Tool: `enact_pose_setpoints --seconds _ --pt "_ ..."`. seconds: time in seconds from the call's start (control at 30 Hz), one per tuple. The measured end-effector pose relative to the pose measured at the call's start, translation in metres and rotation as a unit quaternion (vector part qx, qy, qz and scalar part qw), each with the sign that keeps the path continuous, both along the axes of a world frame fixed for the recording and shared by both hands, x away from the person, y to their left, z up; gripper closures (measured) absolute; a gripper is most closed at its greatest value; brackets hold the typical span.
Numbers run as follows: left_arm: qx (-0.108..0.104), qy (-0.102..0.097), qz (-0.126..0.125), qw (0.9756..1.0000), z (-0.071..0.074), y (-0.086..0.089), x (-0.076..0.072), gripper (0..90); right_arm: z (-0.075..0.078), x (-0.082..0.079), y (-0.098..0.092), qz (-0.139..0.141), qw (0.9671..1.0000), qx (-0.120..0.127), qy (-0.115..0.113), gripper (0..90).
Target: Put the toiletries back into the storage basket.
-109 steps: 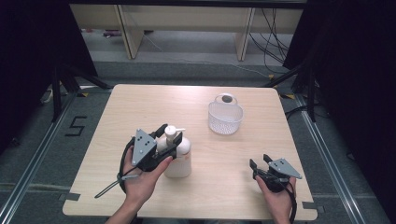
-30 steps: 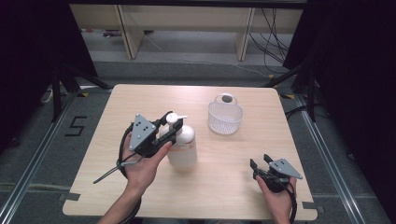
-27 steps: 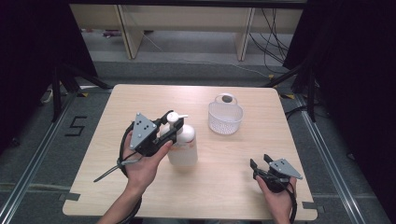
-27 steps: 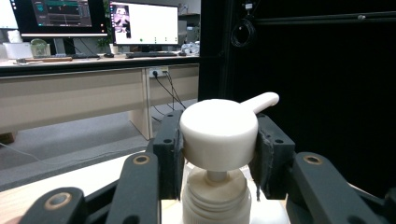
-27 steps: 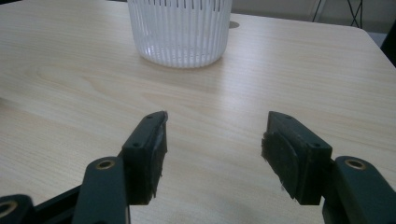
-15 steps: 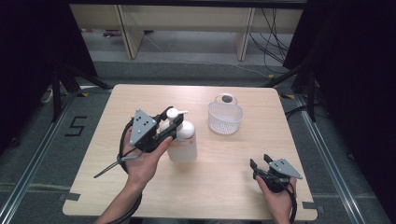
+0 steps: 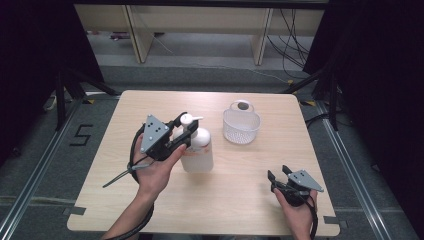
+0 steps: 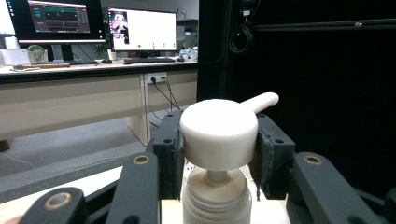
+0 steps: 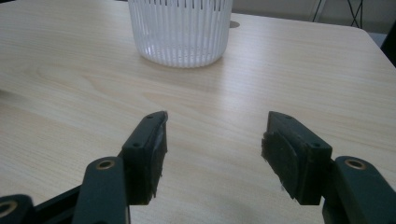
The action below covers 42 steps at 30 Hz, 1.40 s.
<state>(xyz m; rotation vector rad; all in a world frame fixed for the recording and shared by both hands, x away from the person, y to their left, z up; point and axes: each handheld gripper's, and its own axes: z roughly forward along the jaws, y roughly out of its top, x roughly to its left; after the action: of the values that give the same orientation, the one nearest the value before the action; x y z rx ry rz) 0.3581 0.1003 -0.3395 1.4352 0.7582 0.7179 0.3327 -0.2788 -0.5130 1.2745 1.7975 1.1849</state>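
High view: we see the left gripper clamped on the pump head of the white pump bottle, which stands near the middle of the table, left of the white basket. The right gripper rests near the table's front right corner, jaws apart, nothing between.

Left gripper view: both pads pinch the pump head, nozzle pointing away to the right.

Right gripper view: we see jaws spread wide over bare wood, basket ahead.

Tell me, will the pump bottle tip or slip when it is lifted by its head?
The bottle is tall and narrow, so it probably tips easily. The left gripper clamps the smooth round pump head, which may slip or depress.
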Motion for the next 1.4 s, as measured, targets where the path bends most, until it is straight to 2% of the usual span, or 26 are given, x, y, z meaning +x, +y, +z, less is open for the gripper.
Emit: enact_pose_setpoints --seconds 0.2,0.23,0.3,0.4,0.43,0.5,0.53,0.6,0.63,0.67,0.73,0.8,0.87,0.93,0.97,1.0,1.07,1.37,1.4 --pt "0.001 -0.002 0.0 1.0 0.001 -0.002 0.003 59.0 0.0 0.0 0.0 0.002 1.0 0.001 0.002 40.0" --pt "0.002 -0.003 0.0 1.0 0.001 -0.002 0.003 59.0 0.0 0.0 -0.001 -0.001 0.9999 -0.007 -0.007 40.0" --pt "0.002 -0.004 0.0 1.0 0.002 -0.002 0.004 59.0 0.0 0.0 0.0 -0.002 1.0 0.002 0.001 40.0" --pt "0.002 -0.005 0.001 1.0 0.003 -0.003 0.005 59.0 0.0 0.0 0.0 0.003 1.0 0.001 0.002 40.0" --pt "0.003 -0.006 0.0 1.0 0.003 -0.004 0.005 59.0 -0.001 0.001 0.0 0.005 1.0 0.006 -0.004 40.0" --pt "0.004 -0.008 -0.001 1.0 0.004 -0.004 0.006 59.0 0.0 0.001 -0.002 0.0 0.9999 -0.009 -0.009 40.0" --pt "0.005 -0.009 -0.001 0.9999 0.004 -0.005 0.007 59.0 0.0 0.001 -0.001 0.001 1.0 0.003 -0.002 40.1" --pt "0.004 -0.011 -0.003 0.9999 0.005 -0.006 0.008 59.1 -0.001 0.001 0.0 0.003 1.0 0.007 -0.003 40.1" --pt "0.004 -0.011 -0.003 0.9999 0.006 -0.006 0.008 59.0 0.0 0.0 -0.001 0.001 1.0 0.002 0.002 40.1" --pt "0.002 -0.011 -0.004 0.9999 0.007 -0.006 0.009 59.1 0.0 0.0 -0.002 -0.001 1.0 -0.007 -0.007 40.1" --pt "0.003 -0.012 -0.004 0.9999 0.008 -0.005 0.011 59.0 0.001 0.0 -0.002 -0.001 1.0 -0.005 -0.003 40.1" --pt "0.002 -0.014 -0.004 0.9999 0.01 -0.005 0.012 59.0 0.0 0.0 -0.002 -0.002 1.0 -0.005 -0.008 40.1" --pt "0.0 -0.015 -0.003 0.9999 0.012 -0.006 0.013 59.0 0.0 -0.001 0.0 -0.003 1.0 0.008 0.004 40.1" --pt "0.001 -0.018 -0.002 0.9998 0.013 -0.006 0.014 59.1 0.0 0.0 -0.002 -0.003 0.9999 -0.006 -0.008 40.1" --pt "0.001 -0.019 -0.002 0.9998 0.014 -0.006 0.015 59.1 0.0 -0.002 0.001 -0.009 0.9998 0.013 0.008 40.1" --pt "0.001 -0.019 -0.002 0.9998 0.015 -0.007 0.015 59.0 0.001 -0.001 -0.002 -0.002 1.0 -0.002 -0.001 40.1" --pt "-0.001 -0.02 -0.002 0.9998 0.016 -0.007 0.016 59.0 0.001 0.0 -0.002 -0.001 1.0 -0.006 -0.005 40.1" --pt "-0.001 -0.022 -0.002 0.9998 0.018 -0.009 0.019 59.0 0.001 0.0 -0.002 -0.002 1.0 -0.007 -0.005 40.1" --pt "-0.002 -0.021 -0.002 0.9998 0.018 -0.01 0.019 59.0 0.0 -0.001 -0.001 -0.004 1.0 -0.001 -0.001 40.1"
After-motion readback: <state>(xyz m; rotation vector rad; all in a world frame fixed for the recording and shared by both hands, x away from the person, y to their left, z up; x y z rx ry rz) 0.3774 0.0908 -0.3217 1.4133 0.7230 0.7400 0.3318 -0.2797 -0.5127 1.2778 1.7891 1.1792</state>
